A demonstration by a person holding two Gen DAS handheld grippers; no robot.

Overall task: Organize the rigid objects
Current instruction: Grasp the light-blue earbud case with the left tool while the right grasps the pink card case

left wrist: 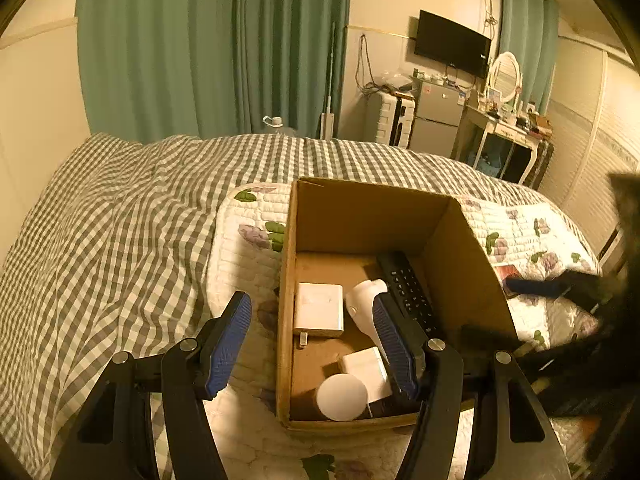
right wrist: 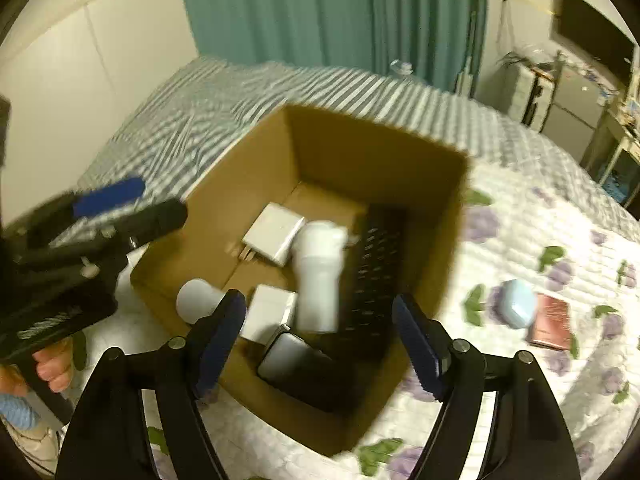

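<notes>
An open cardboard box [left wrist: 468, 264] [right wrist: 256, 148] stands on the floral quilt. It holds a white charger [left wrist: 319, 309] [right wrist: 274, 233], a black remote [left wrist: 408, 288] [right wrist: 372, 264], a white controller-like piece [left wrist: 362, 300] [right wrist: 318, 276], a second white block [left wrist: 366, 370] [right wrist: 266, 316], a white round object [left wrist: 342, 396] [right wrist: 196, 300] and a dark flat device [right wrist: 296, 364]. My left gripper [left wrist: 312, 344] is open, straddling the box's left wall. My right gripper [right wrist: 320, 340] is open and empty above the box's near edge. The left gripper also shows in the right wrist view [right wrist: 120, 208].
A pale blue case [right wrist: 516, 308] and a reddish booklet [right wrist: 550, 320] lie on the quilt right of the box. A checked duvet [left wrist: 100, 240] covers the bed's left. A fridge [left wrist: 436, 120], vanity desk [left wrist: 508, 140] and green curtains [left wrist: 200, 48] stand beyond.
</notes>
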